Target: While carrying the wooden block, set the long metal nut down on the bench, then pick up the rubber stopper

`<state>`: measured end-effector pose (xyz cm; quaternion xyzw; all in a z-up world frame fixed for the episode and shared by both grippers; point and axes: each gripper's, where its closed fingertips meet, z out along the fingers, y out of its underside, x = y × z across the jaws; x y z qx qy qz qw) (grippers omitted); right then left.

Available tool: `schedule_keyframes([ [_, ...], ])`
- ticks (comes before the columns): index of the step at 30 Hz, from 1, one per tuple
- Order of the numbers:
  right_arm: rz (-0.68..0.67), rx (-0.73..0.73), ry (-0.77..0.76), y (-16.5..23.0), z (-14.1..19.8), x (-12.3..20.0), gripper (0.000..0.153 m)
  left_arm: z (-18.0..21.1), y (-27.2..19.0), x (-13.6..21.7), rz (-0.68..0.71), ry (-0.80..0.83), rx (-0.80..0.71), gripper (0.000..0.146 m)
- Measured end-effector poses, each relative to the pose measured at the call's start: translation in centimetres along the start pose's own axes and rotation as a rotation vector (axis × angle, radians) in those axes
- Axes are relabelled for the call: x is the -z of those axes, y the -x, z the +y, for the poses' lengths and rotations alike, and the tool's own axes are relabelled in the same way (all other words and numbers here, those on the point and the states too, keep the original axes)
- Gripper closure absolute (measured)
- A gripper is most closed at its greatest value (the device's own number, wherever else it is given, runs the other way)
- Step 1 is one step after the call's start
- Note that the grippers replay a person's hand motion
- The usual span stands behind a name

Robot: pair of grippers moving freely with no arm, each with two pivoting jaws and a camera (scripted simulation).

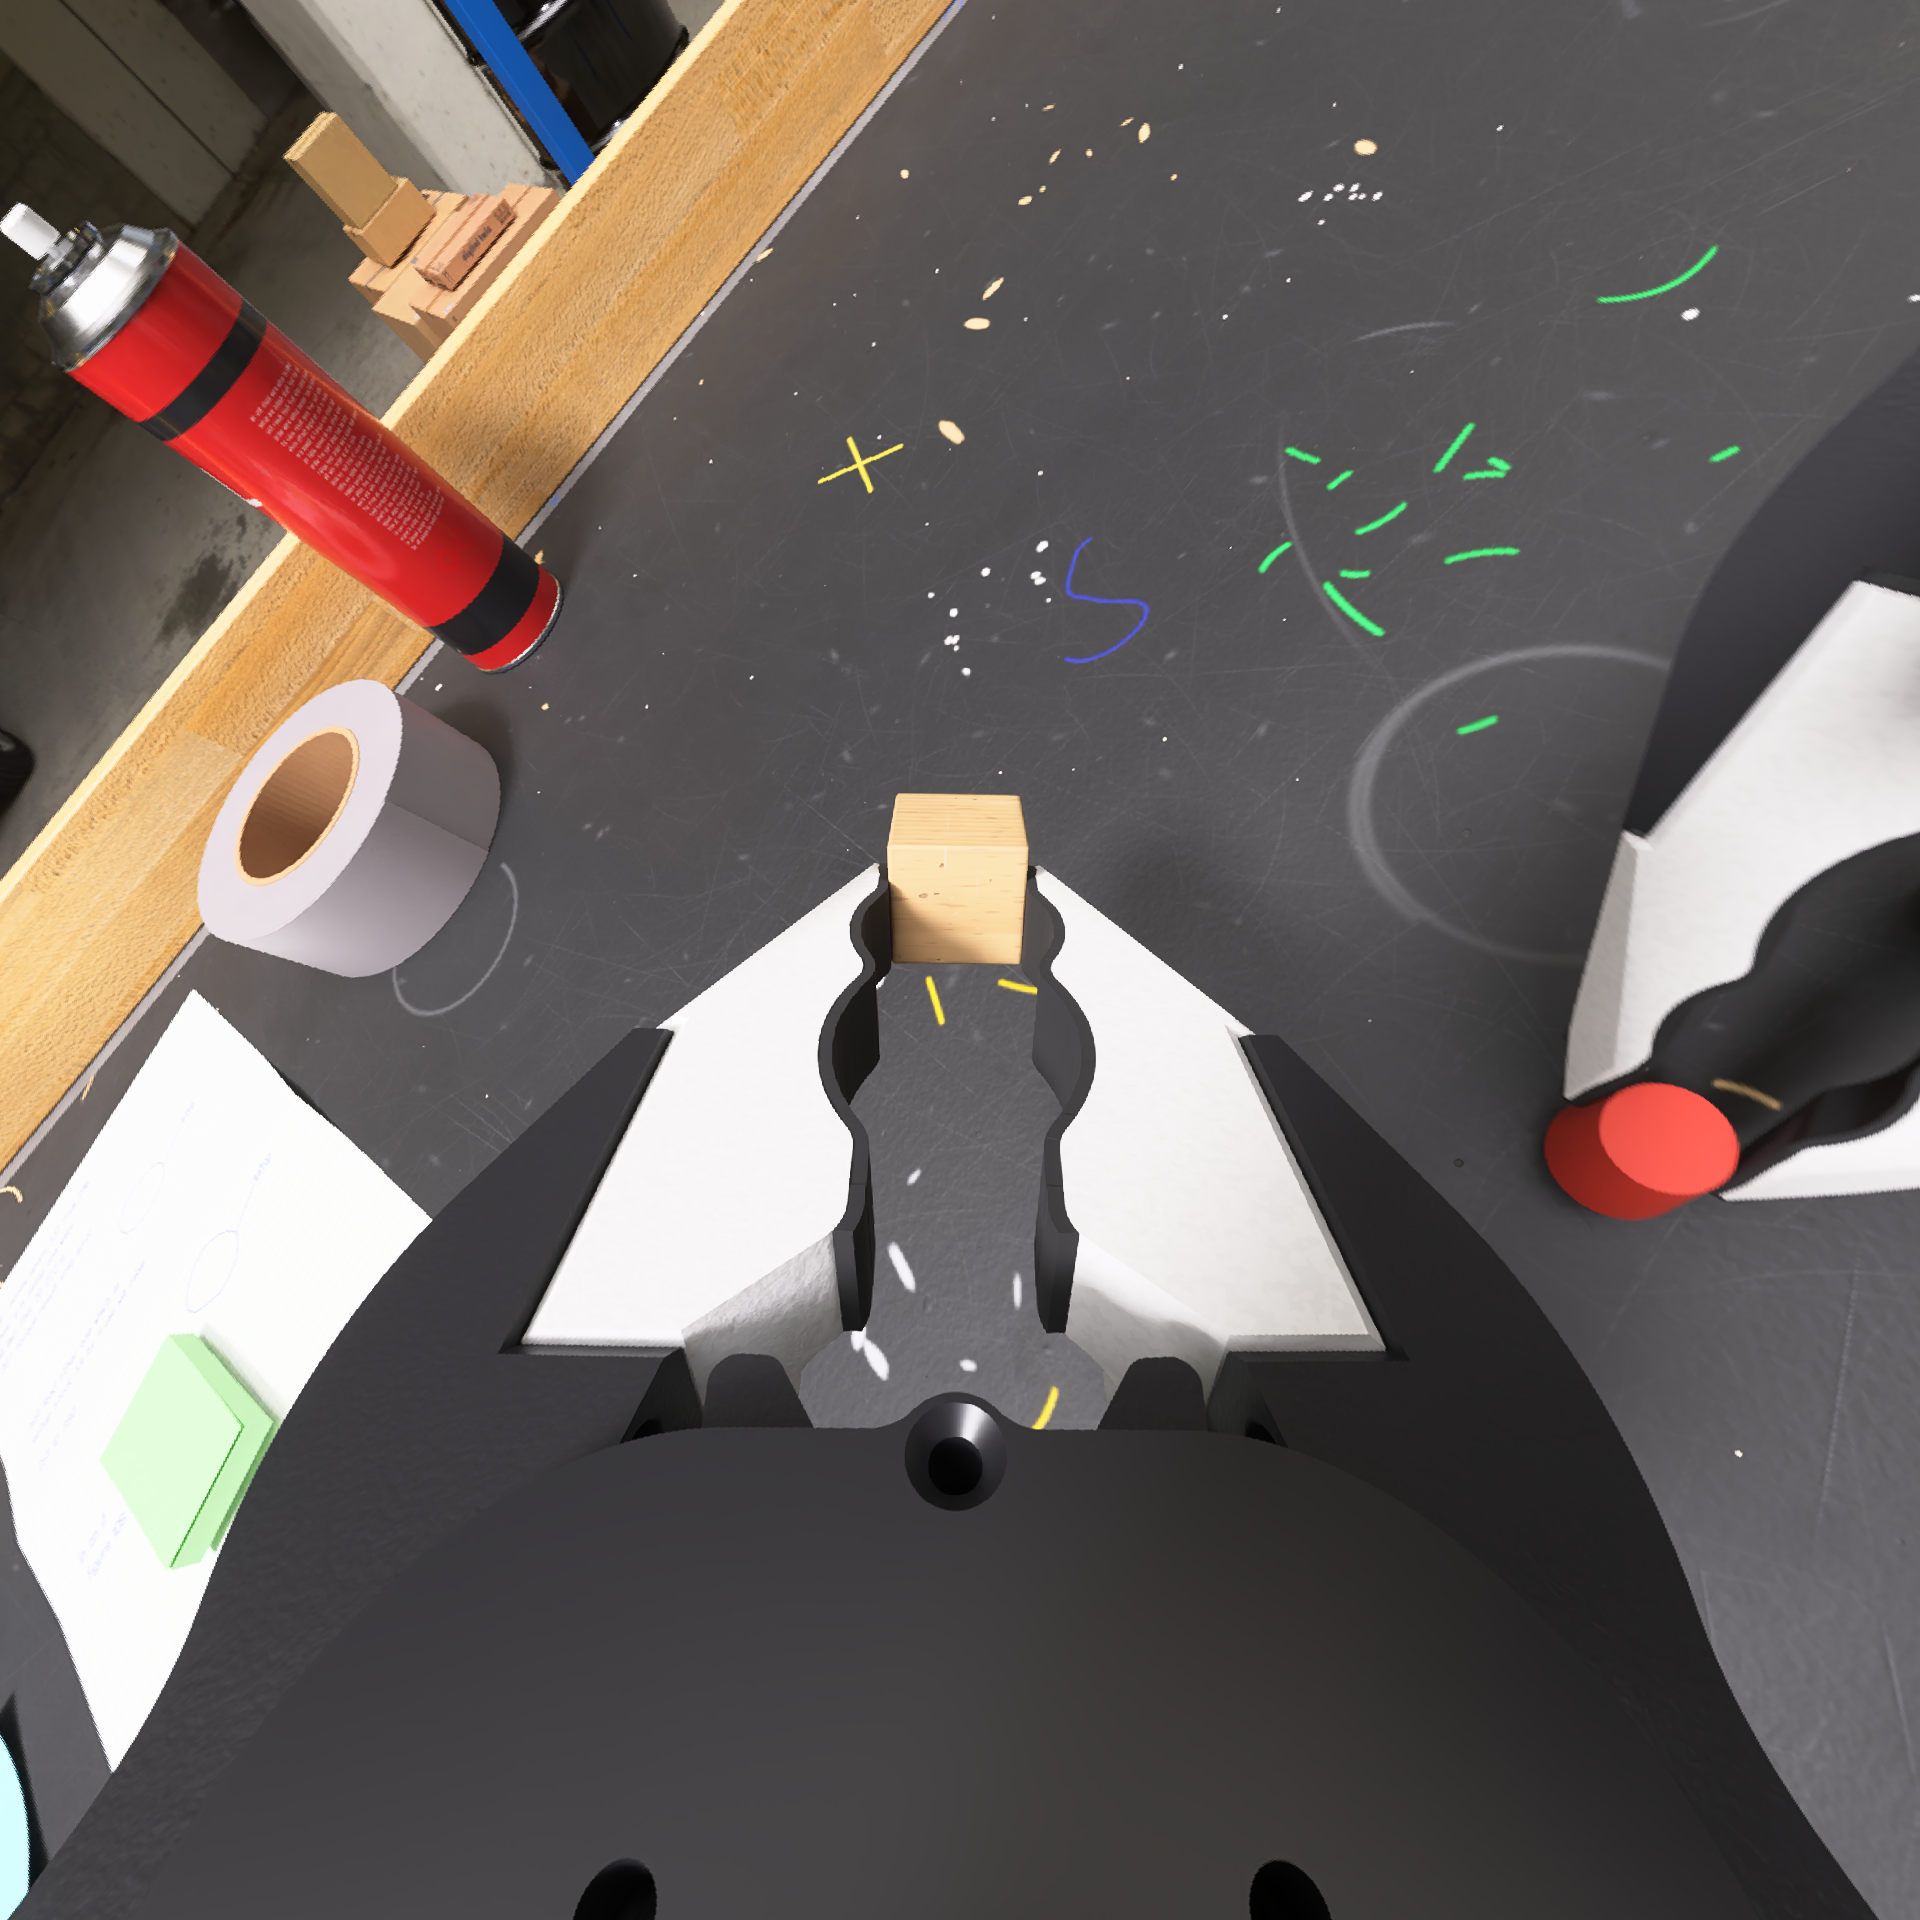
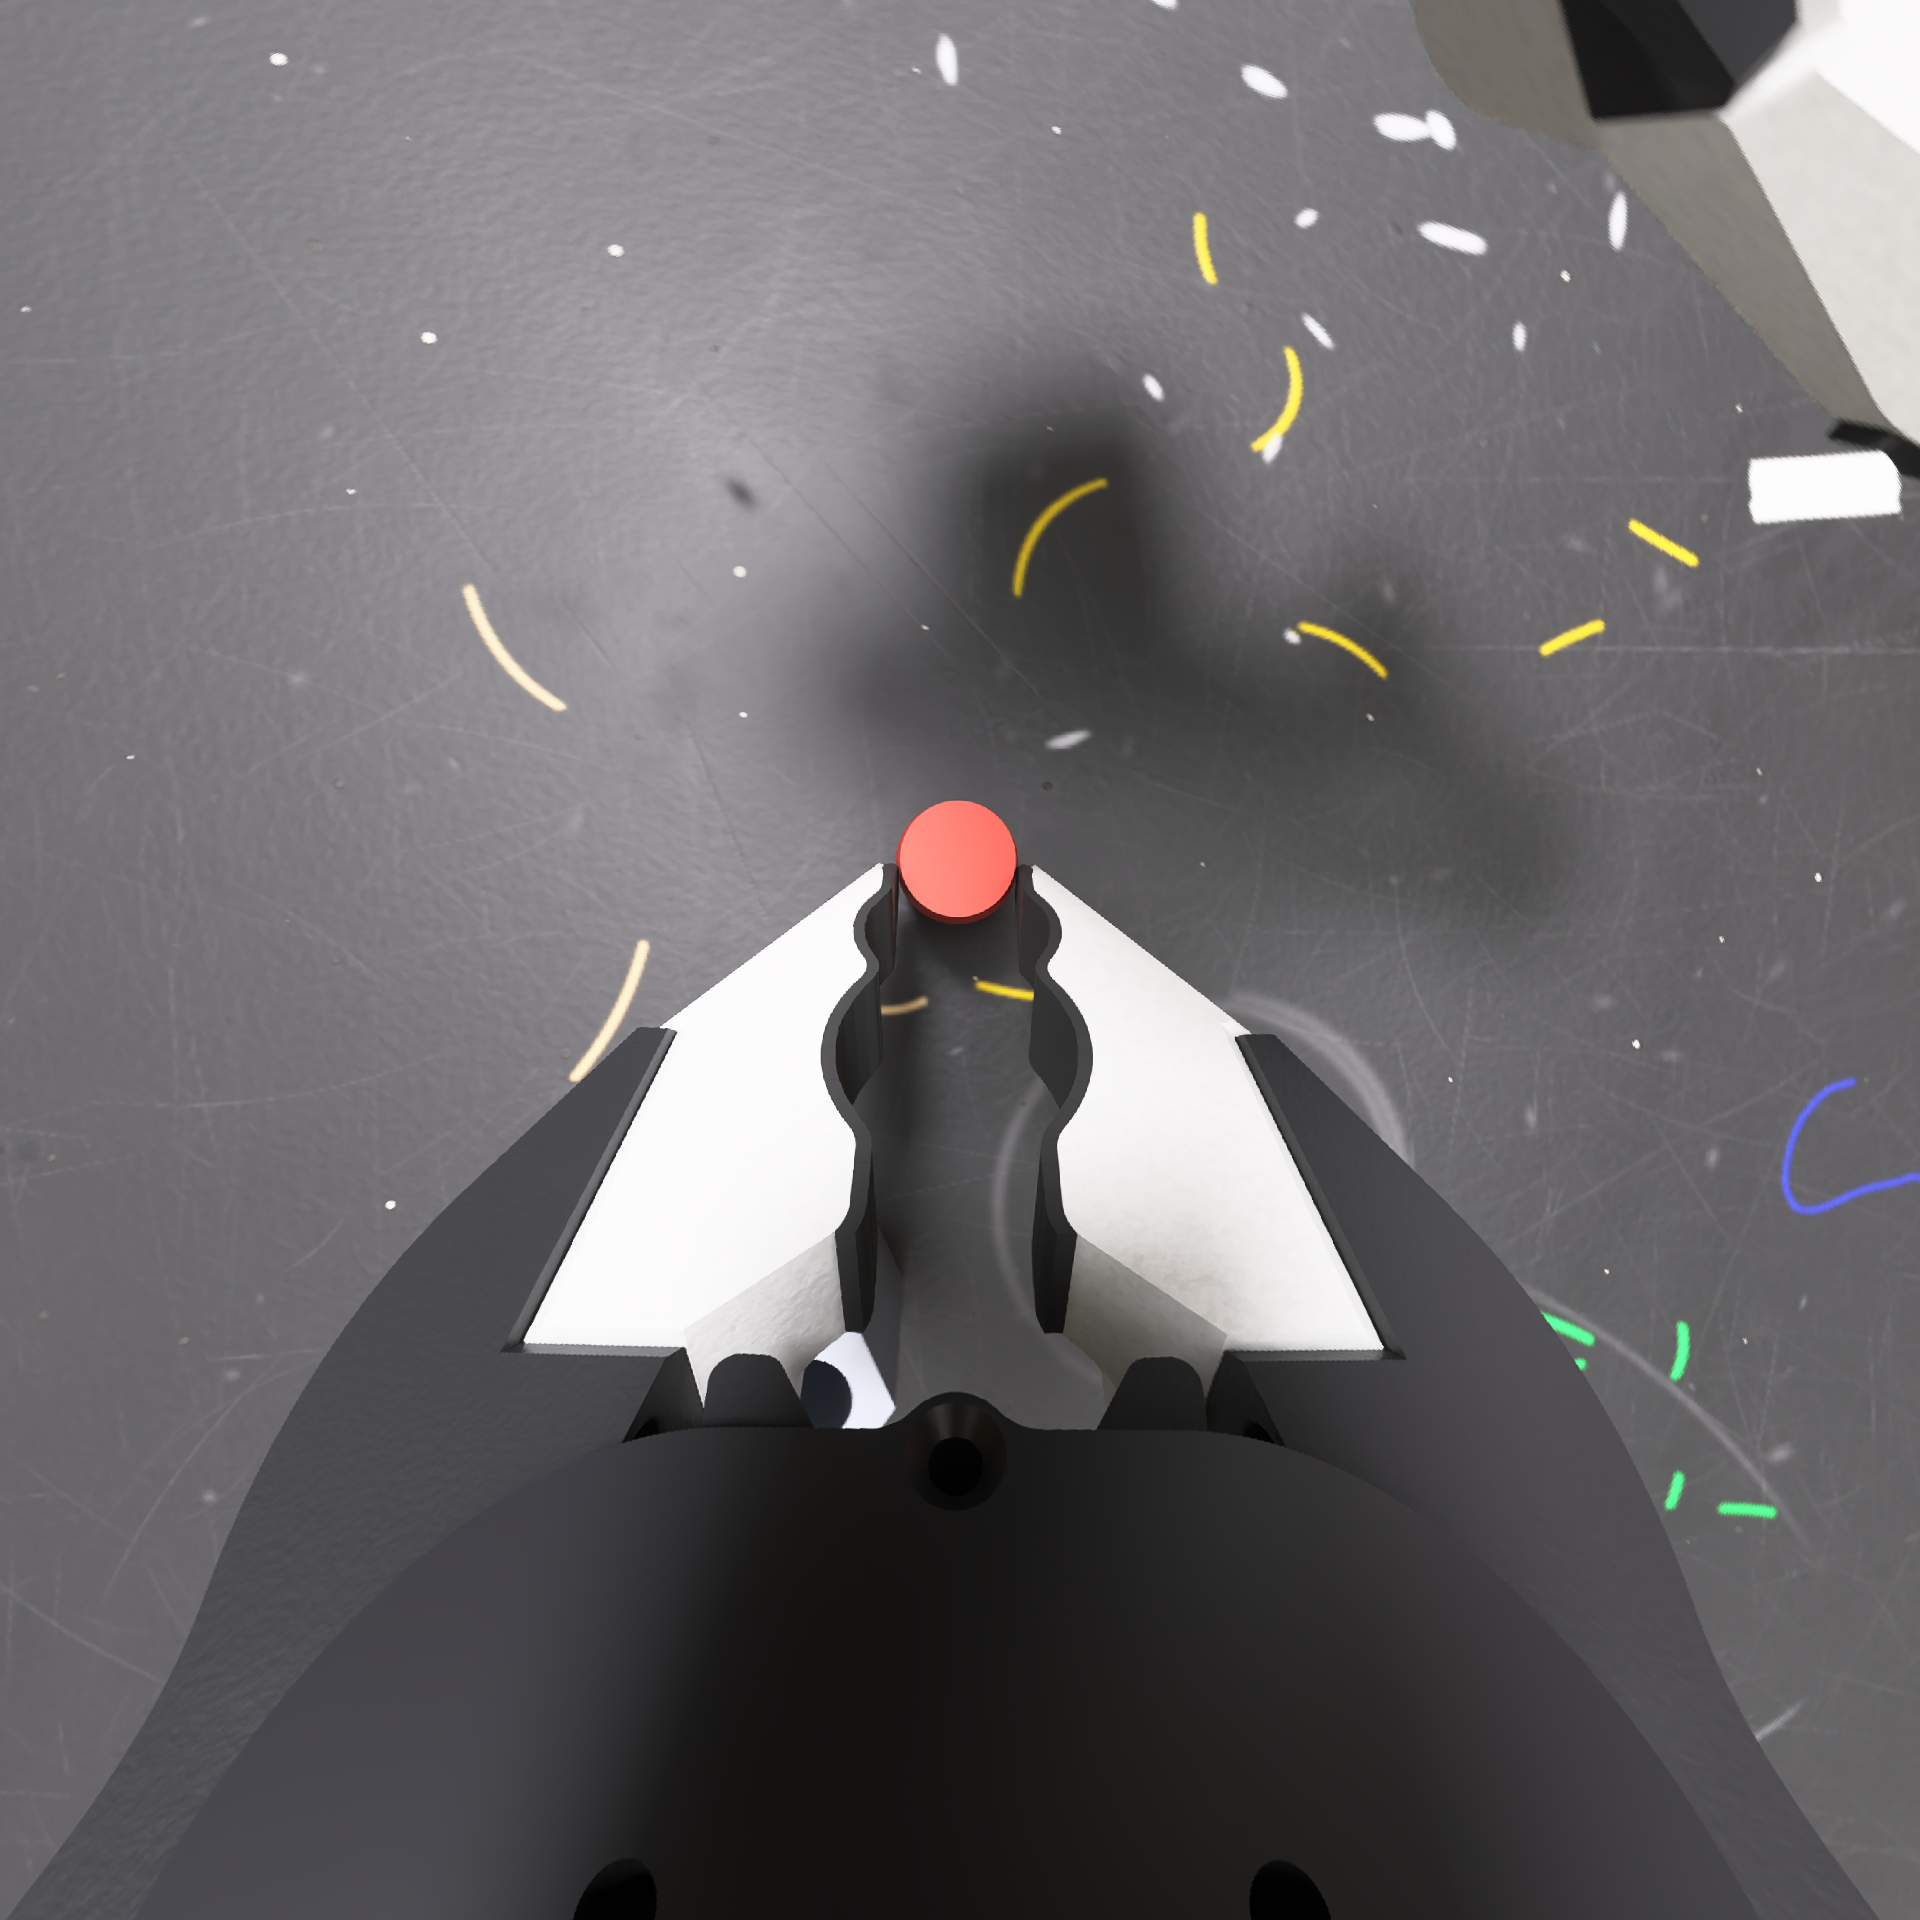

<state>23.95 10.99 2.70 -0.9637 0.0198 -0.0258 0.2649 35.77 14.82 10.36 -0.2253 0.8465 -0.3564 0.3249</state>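
Note:
My left gripper (image 1: 957,878) is shut on the wooden block (image 1: 957,904), a small pale cube held at its fingertips above the dark bench mat (image 1: 1143,312). My right gripper (image 2: 956,888) is shut on the red rubber stopper (image 2: 956,857), seen end-on between its fingertips. In the left wrist view the right gripper (image 1: 1714,1127) is at the right edge with the stopper (image 1: 1636,1148) at its tip. The long metal nut (image 2: 847,1392), pale with a dark bore, lies on the mat and shows through the gap near the right gripper's base.
A red spray can (image 1: 301,447) and a roll of grey tape (image 1: 348,831) stand at the left by the wooden bench edge (image 1: 499,395). A white sheet (image 1: 156,1247) bears a green pad of notes (image 1: 182,1444). The left gripper's body (image 2: 1766,135) is in the right wrist view's top right.

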Motion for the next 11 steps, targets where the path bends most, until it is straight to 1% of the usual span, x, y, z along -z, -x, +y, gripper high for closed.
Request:
schedule_keyframes([
  [6,-0.052,0.064,-0.009,2.1,-1.1,-0.9,0.13,0.2,0.1,0.0,-0.005,0.006,-0.001,0.122],
  [9,-0.029,0.075,-0.001,1.6,-1.5,-1.5,0.13,0.2,0.4,0.2,-0.012,0.002,0.005,0.122],
  [11,-0.021,0.055,-0.015,0.9,-1.7,-1.6,0.13,0.3,0.7,0.4,-0.02,-0.001,0.013,0.122],
])
